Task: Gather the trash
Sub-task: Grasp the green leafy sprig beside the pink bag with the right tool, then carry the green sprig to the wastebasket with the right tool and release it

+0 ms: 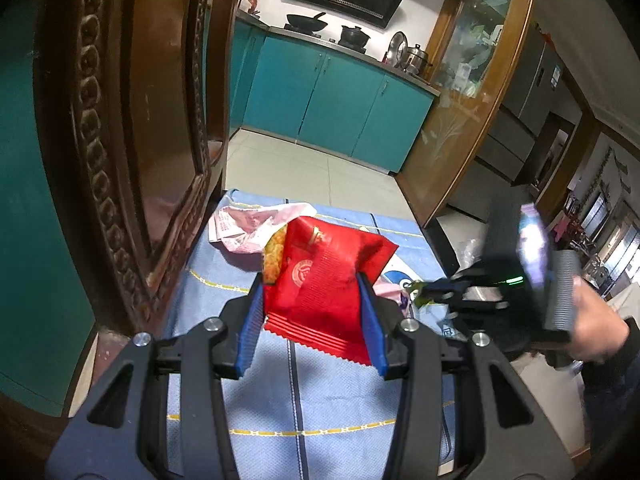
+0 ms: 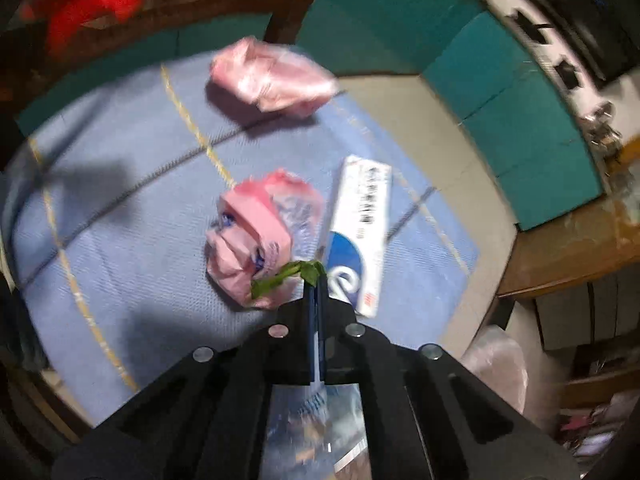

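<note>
In the left wrist view my left gripper (image 1: 316,292) is shut on a red snack bag (image 1: 324,280), its blue pads pressing both sides and holding it above the blue tablecloth (image 1: 340,400). My right gripper (image 2: 314,284) is shut on a small green leafy scrap (image 2: 286,274), which sticks out to the left of the tips. Just below it lie a crumpled pink wrapper (image 2: 256,236) and a white and blue carton (image 2: 358,236). The left wrist view shows the right gripper (image 1: 420,294) to the right of the red bag, with a hand (image 1: 596,328) behind it.
A second crumpled pink wrapper (image 2: 272,76) lies at the far side of the cloth, also in the left wrist view (image 1: 248,228). A carved wooden chair back (image 1: 120,140) stands close on the left. A clear plastic bag (image 2: 496,360) hangs past the table's right edge. Teal cabinets (image 1: 340,96) stand beyond.
</note>
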Tool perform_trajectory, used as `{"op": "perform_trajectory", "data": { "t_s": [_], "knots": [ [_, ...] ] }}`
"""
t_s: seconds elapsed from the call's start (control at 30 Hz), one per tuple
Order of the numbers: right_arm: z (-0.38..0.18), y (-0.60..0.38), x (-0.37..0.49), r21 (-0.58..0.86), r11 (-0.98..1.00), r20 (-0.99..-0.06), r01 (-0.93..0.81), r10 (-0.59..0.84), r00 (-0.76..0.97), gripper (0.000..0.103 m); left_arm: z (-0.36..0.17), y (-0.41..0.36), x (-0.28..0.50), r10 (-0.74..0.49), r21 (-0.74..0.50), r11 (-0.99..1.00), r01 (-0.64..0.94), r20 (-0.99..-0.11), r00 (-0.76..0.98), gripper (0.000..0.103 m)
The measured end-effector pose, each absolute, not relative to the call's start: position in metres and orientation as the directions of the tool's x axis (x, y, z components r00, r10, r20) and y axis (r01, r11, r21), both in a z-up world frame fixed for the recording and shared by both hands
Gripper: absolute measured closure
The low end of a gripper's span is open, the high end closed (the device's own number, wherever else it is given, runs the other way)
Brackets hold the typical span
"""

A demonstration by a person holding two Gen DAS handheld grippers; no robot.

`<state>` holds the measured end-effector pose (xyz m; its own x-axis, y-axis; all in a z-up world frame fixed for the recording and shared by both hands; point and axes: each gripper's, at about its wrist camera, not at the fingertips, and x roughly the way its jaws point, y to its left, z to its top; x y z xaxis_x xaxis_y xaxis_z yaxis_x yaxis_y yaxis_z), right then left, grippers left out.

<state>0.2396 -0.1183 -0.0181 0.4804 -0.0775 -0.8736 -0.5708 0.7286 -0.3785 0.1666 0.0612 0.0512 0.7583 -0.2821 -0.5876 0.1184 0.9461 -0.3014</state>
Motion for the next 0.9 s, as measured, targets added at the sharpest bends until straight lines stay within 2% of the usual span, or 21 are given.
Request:
{"op": "perform_trajectory", "data": {
  "t_s": [0.23, 0.43, 0.5, 0.7, 0.9],
  "knots": [
    [0.039, -0.152, 0.18, -0.197, 0.911, -0.775, -0.363, 0.082, 0.627, 0.101, 0.052, 0.047, 0.156, -0.302, -0.277, 0.947, 0.162, -0.595, 0.745, 0.058],
    [0.045, -0.203, 0.121, 0.257, 0.955, -0.642, -0.147, 0.283, 0.713, 0.101, 0.053, 0.032, 0.135, -0.307, -0.229, 0.951, 0.209, -0.599, 0.74, 0.058],
    [0.041, -0.209, 0.108, 0.343, 0.933, -0.628, -0.106, 0.312, 0.713, 0.101, 0.054, 0.029, 0.13, -0.297, -0.204, 0.955, 0.217, -0.592, 0.749, 0.058],
    [0.05, -0.2, 0.097, 0.318, 0.94, -0.591, -0.121, 0.296, 0.75, 0.101, 0.044, 0.022, 0.134, -0.276, -0.184, 0.961, 0.205, -0.62, 0.735, 0.058],
    [0.048, -0.201, 0.093, 0.291, 0.947, -0.609, -0.132, 0.29, 0.738, 0.101, 0.041, 0.012, 0.134, -0.263, -0.16, 0.965, 0.21, -0.624, 0.736, 0.058]
  ]
}}
